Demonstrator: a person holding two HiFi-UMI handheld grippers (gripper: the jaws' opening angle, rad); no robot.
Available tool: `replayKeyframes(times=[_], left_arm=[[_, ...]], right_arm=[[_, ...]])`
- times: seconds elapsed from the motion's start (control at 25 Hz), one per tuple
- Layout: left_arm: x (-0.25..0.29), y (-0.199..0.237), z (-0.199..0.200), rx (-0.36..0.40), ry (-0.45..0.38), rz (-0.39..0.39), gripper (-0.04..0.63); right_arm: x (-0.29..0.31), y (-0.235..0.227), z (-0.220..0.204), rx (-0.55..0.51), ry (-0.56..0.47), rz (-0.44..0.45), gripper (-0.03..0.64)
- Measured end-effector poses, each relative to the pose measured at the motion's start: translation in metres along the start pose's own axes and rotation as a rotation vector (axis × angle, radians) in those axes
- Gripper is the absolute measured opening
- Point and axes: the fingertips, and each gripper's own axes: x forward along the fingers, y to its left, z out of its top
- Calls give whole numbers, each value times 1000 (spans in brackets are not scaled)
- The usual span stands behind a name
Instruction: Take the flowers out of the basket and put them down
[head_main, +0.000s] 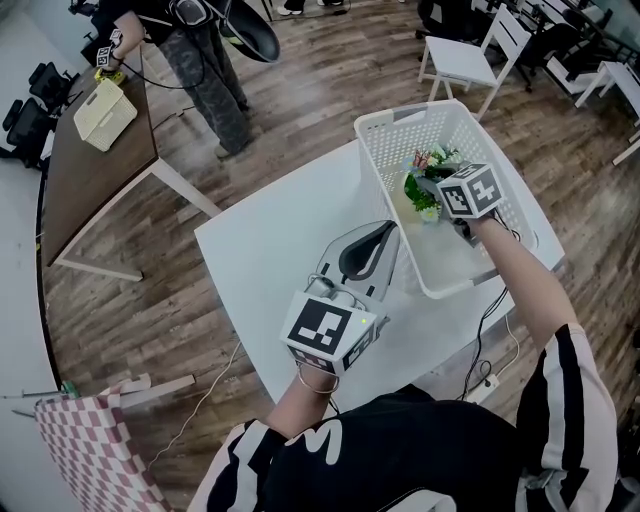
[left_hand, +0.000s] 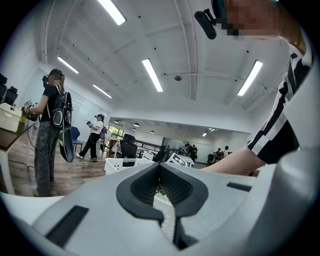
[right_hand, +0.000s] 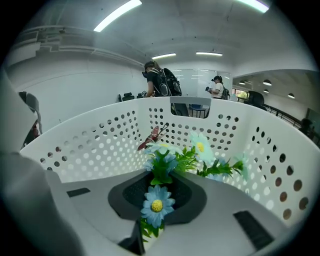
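A white perforated basket (head_main: 400, 115) stands on the far right part of the white table (head_main: 270, 250). A bunch of artificial flowers (head_main: 428, 178) lies inside it, with blue and white blooms, green leaves and a small butterfly (right_hand: 150, 137). My right gripper (head_main: 440, 200) reaches down into the basket, its jaws shut on the green stems (right_hand: 161, 172), and a blue daisy (right_hand: 156, 205) sits just behind the pads. My left gripper (head_main: 390, 232) hovers level over the table just left of the basket. Its jaws (left_hand: 160, 167) are shut with nothing between them.
A white chair (head_main: 465, 60) stands beyond the basket. To the far left is a wooden desk (head_main: 100, 170) with a cream box (head_main: 105, 112), and a person (head_main: 205, 70) stands beside it. Cables (head_main: 490, 370) hang below the table's near right edge. A checkered cloth (head_main: 90, 450) lies at lower left.
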Motion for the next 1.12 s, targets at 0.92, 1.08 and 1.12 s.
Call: replayKeyframes(times=[0.92,1.08,1.12], left_arm=[[-2,-20,0,18,20,-7,5],[-3,-30,2,31,19,-11,5],[-3,-32,4,35,17,-12,5]], right_arm=[[-53,19,39,-138,-94,-2,49],[-68,24,46,-173,-102,-2,49],[-72,24,48,-175,-107,-2,49]])
